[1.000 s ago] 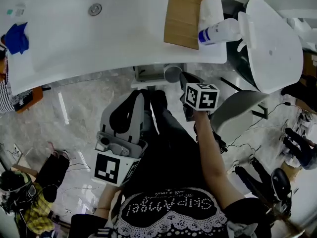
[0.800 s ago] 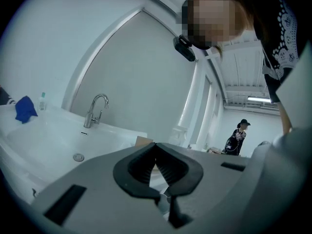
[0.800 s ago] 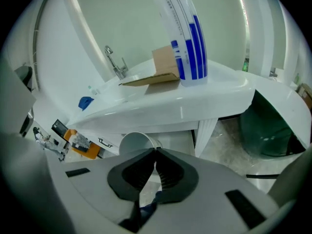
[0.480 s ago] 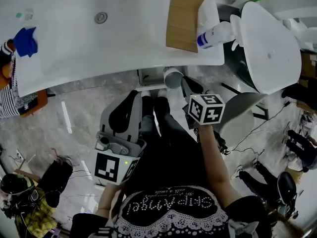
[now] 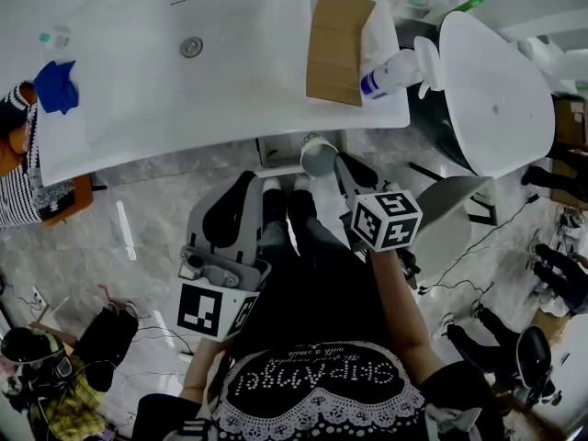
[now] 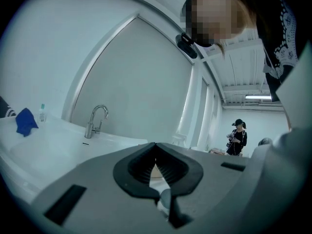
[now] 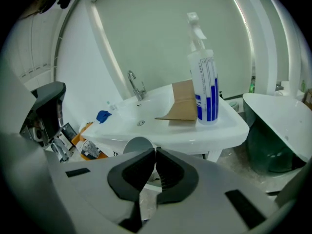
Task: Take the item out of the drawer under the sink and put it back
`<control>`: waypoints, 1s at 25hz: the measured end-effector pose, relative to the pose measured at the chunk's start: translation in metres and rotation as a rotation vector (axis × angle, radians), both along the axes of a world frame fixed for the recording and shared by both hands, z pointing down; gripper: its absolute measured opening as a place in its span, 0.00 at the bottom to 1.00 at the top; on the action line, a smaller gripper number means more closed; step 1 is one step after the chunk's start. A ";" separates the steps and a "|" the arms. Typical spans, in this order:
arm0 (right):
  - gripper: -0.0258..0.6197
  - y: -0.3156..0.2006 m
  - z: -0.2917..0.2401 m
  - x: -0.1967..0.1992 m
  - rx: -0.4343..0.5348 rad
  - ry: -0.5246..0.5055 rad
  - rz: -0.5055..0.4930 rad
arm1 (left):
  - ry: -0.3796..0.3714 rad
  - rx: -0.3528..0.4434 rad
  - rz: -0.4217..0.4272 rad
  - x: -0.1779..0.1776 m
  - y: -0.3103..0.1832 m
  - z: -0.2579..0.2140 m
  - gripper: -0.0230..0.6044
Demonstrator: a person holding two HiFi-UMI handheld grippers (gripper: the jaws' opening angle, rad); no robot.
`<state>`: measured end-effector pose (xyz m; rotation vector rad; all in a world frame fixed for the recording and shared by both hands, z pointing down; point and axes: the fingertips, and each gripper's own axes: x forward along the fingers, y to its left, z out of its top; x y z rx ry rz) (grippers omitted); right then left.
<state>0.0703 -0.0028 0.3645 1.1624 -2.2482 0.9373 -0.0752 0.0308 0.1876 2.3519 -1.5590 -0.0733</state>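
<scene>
A small grey cup (image 5: 317, 157) hangs just below the sink's front edge, beside the white drawer (image 5: 276, 149) under the basin. My right gripper (image 5: 336, 159) is shut, with its tips pinched on the cup's rim. In the right gripper view the cup (image 7: 138, 145) shows as a grey dome right behind the closed tips of the right gripper (image 7: 155, 150). My left gripper (image 5: 258, 180) is held lower at the left, over the person's legs, shut and with nothing in it. Seen from the left gripper (image 6: 156, 146), its jaws point level at the basin.
The white sink counter (image 5: 165, 90) carries a cardboard piece (image 5: 338, 35), a spray bottle (image 5: 390, 70) at its right end and a blue cloth (image 5: 57, 86) at its left. A white chair (image 5: 491, 81) stands at the right. Bags and cables lie on the marble floor (image 5: 147, 237).
My right gripper has risen towards the camera, still shut, with the grey cup at its tips. The left gripper has risen a little. More of the sink top shows now.
</scene>
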 end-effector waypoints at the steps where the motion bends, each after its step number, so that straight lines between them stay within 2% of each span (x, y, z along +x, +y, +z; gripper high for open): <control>1: 0.08 -0.001 -0.004 -0.002 0.012 -0.005 -0.004 | -0.001 0.001 0.001 0.000 0.000 0.000 0.04; 25: 0.08 0.002 -0.061 -0.011 0.101 -0.098 -0.026 | -0.008 0.012 0.016 0.003 -0.011 -0.002 0.04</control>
